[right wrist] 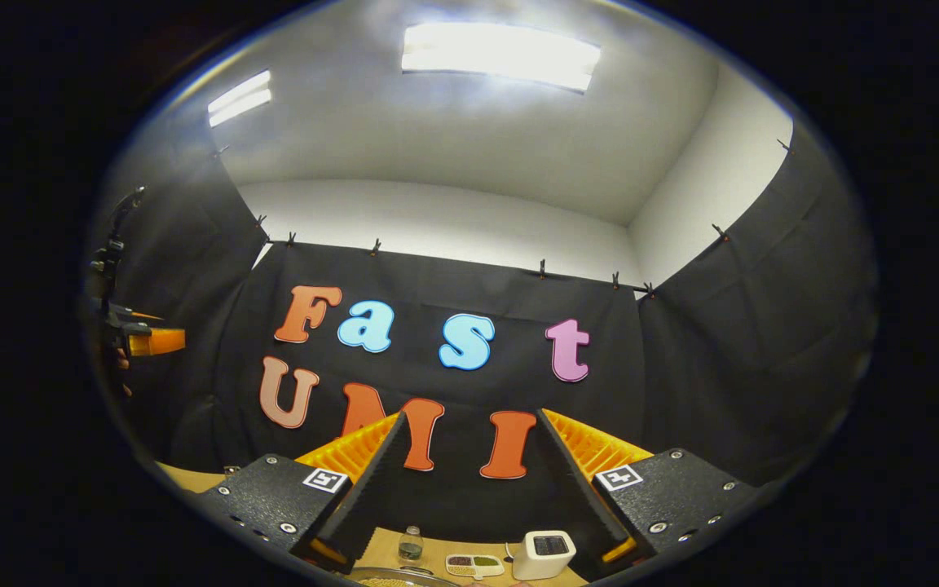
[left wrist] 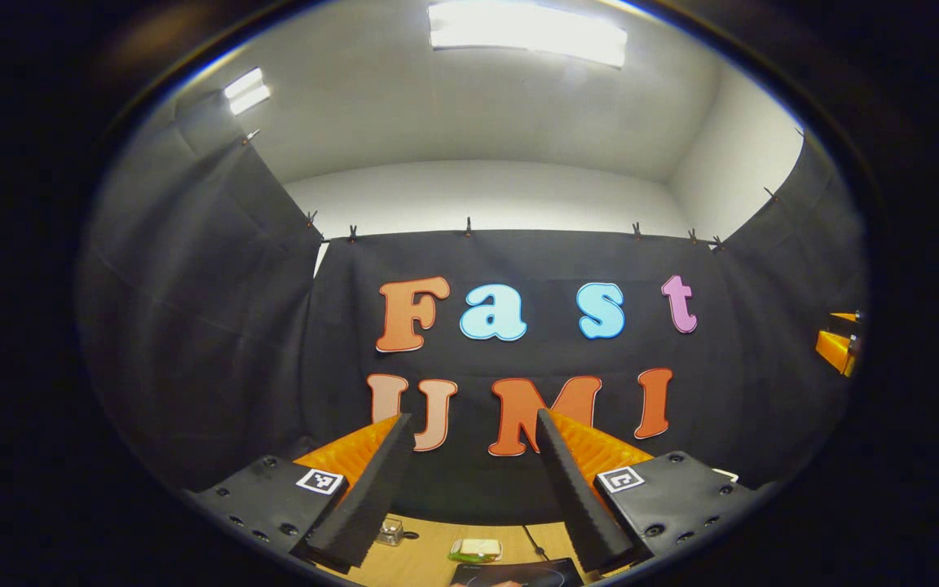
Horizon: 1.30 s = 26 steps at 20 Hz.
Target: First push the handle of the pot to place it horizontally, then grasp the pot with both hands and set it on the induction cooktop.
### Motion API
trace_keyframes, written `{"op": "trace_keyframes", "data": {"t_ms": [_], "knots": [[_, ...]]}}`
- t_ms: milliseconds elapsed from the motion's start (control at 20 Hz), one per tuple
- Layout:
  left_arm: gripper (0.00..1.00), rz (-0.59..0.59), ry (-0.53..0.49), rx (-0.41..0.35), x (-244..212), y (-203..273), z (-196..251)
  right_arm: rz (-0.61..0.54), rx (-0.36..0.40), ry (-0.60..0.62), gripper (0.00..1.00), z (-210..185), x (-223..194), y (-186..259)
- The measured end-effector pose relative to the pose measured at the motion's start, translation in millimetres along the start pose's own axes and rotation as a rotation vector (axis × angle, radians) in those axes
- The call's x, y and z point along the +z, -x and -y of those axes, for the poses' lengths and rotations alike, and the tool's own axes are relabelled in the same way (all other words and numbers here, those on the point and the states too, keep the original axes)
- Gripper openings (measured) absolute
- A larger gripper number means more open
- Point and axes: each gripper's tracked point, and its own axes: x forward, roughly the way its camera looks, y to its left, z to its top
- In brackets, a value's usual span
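- My left tool (left wrist: 469, 481) is spread wide, holding and touching nothing, raised above the worktop (left wrist: 429, 550).
- My right tool (right wrist: 469, 485) likewise gapes wide, holding nothing.
- The pot's rim (right wrist: 392, 577) peeks below it.

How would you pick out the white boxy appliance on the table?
In the right gripper view, look along the wooden table below the black cloth wall. The white boxy appliance stands between the right gripper fingers, right of a divided dish and small jar; only it has a dark top.
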Motion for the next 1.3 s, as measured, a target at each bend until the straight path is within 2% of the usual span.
{"op": "trace_keyframes", "data": {"t_ms": [550,1050,1300], "knots": [[0.96,-0.015,-0.029,-0.03,-27.5,-1.1,26.9,-0.097,-0.016,-0.001,0.95,9.3,-51.8,11.8],[0.97,-0.033,-0.046,-0.019,-38.1,8.4,30.5,-0.419,0.067,-0.055,0.92,-20.1,-175.9,41.9],[0.96,-0.034,-0.046,-0.014,-40.7,14.0,29.8,-0.56,0.146,-0.021,0.85,-48.2,-228.3,63.1]]}}
